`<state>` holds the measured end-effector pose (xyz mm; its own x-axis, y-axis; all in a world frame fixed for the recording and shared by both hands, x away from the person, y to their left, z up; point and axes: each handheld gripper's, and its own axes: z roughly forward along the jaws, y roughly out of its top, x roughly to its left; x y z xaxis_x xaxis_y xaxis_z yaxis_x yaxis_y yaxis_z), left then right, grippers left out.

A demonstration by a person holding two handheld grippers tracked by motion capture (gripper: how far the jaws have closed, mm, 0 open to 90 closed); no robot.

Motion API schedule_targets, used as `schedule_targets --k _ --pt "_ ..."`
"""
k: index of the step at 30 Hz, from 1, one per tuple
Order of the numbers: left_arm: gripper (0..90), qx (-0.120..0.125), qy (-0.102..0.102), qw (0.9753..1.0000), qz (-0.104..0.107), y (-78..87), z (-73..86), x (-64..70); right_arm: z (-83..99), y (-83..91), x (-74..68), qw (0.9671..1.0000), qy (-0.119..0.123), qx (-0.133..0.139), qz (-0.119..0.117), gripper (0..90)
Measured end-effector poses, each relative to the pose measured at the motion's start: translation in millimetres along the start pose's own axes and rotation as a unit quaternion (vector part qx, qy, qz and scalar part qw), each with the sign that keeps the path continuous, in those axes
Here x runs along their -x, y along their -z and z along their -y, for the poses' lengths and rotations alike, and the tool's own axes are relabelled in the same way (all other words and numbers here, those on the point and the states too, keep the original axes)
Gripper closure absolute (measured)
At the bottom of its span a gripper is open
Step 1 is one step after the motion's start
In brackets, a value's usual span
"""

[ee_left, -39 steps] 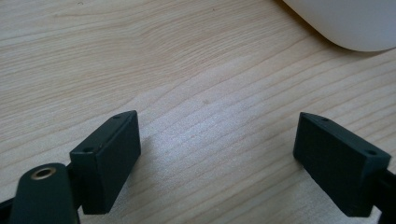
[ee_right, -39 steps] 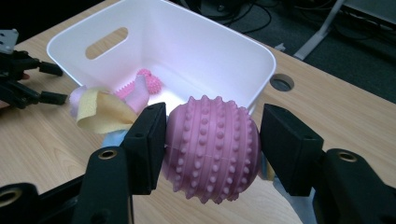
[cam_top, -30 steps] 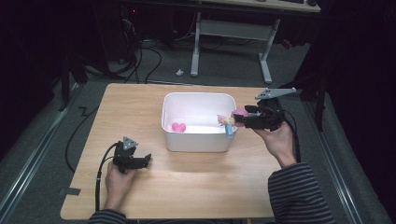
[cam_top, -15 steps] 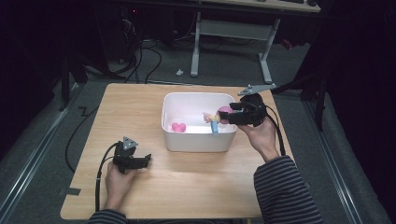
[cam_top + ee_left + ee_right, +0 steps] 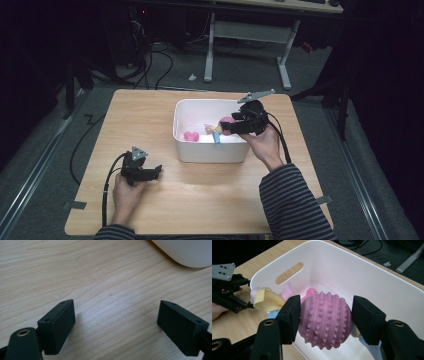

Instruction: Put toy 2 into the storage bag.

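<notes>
A pink knobbly ball (image 5: 325,320) with yellow, pink and pale blue cloth strips (image 5: 268,300) sits between the jaws of my right gripper (image 5: 325,315), which is shut on it. In the high view the right gripper (image 5: 231,126) holds this toy (image 5: 218,131) over the right half of the white tub (image 5: 209,152). A smaller pink spiky toy (image 5: 191,136) lies on the tub's floor, and its top edge (image 5: 310,292) peeks out behind the ball. My left gripper (image 5: 156,171) rests on the wooden table (image 5: 140,125) left of the tub, open, with bare wood between its jaws (image 5: 116,315).
The tub's rounded corner (image 5: 185,255) lies ahead and to the right of the left gripper. Bare wood stretches in front of and to the left of the tub. Beyond the table's far edge are cables (image 5: 150,55) and a desk frame (image 5: 250,35) on the floor.
My right gripper has carried the toy leftward from the tub's right rim to above its inside. The left gripper has stayed where it was.
</notes>
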<state>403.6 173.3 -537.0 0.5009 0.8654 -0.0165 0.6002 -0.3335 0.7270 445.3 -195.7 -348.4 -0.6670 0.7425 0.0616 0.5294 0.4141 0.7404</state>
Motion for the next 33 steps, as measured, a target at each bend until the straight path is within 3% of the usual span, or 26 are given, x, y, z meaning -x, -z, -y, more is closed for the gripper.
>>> schedule_targets --k 20,33 --pt "15.1 0.000 0.000 1.0000 0.000 0.0 0.0 -0.1 -0.8 -33.1 -13.5 0.9988 0.004 -0.043 -0.023 41.1" --pt "15.1 0.000 0.000 1.0000 0.000 0.0 0.0 -0.1 4.9 -34.6 -16.7 0.9979 0.013 -0.059 -0.021 38.8"
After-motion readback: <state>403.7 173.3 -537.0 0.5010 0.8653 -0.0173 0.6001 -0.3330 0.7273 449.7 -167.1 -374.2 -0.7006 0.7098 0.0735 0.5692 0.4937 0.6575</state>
